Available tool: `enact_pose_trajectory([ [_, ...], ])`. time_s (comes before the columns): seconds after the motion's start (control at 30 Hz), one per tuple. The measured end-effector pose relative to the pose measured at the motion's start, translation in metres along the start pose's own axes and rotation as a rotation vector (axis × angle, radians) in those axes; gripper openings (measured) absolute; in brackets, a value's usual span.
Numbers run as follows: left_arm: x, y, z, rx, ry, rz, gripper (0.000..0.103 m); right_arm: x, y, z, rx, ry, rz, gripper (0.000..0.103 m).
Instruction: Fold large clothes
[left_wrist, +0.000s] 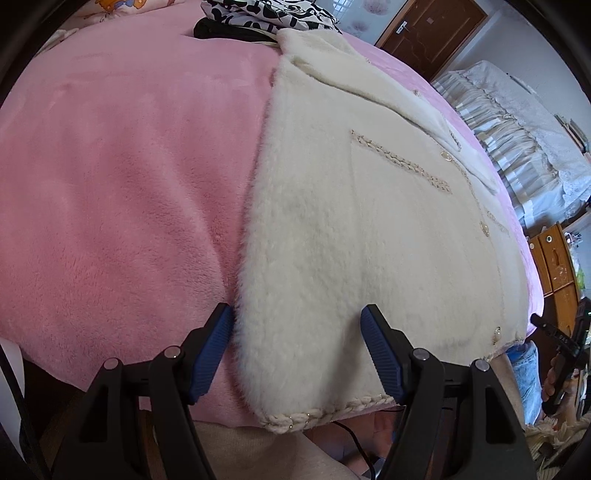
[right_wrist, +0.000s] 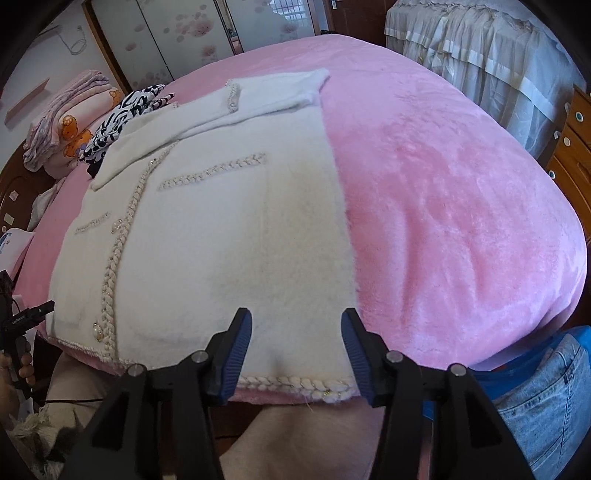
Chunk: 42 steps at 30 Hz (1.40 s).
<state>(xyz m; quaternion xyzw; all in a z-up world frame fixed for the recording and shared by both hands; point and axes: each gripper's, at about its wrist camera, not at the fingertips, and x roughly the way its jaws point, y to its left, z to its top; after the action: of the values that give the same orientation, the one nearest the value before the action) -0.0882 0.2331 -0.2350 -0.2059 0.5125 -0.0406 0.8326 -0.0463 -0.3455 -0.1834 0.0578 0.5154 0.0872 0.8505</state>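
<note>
The cream fluffy braid-trimmed coat (right_wrist: 207, 240) is laid flat on the pink plush blanket (right_wrist: 443, 203), sleeves folded in; left gripper (left_wrist: 297, 350) and right gripper (right_wrist: 296, 354), both wide open and empty, are poised over the 6 o'clock hem corners, so grasping them is judged next.

A fluffy cream coat (right_wrist: 207, 229) with braided trim lies flat, front up, on the pink bed (right_wrist: 443, 206). Its sleeves are folded across the chest. The hem lies at the bed's near edge.
</note>
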Motion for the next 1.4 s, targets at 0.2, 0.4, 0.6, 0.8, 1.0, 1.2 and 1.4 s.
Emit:
enact_pose_trajectory([
  [0.2, 0.0, 0.007, -0.01, 0.01, 0.009, -0.008, 0.071, 0.016, -0.012, -0.011, 0.007, 0.028, -0.024, 0.05],
  [0.4, -0.001, 0.011, -0.012, 0.011, 0.021, -0.022, 0.08, 0.031, -0.026, -0.021, 0.062, 0.058, -0.005, 0.05],
  [0.6, 0.008, -0.013, -0.018, 0.09, 0.042, 0.006, 0.102, 0.039, -0.03, -0.024, 0.076, 0.051, 0.02, 0.05],
  [0.8, 0.012, -0.023, -0.025, 0.16, 0.049, 0.058, 0.102, 0.041, -0.033, -0.026, 0.086, 0.057, 0.063, 0.038],
  [1.0, 0.01, -0.028, -0.025, 0.176, 0.062, 0.081, 0.083, 0.039, -0.018, -0.022, 0.018, 0.068, 0.037, 0.017],
  [1.2, 0.008, -0.044, -0.014, 0.125, 0.122, 0.032, 0.027, 0.026, 0.008, -0.01, -0.07, 0.073, -0.003, 0.011],
  [1.4, -0.015, -0.042, 0.017, -0.111, 0.093, -0.179, 0.017, -0.01, 0.027, 0.025, -0.054, -0.01, 0.13, 0.01],
])
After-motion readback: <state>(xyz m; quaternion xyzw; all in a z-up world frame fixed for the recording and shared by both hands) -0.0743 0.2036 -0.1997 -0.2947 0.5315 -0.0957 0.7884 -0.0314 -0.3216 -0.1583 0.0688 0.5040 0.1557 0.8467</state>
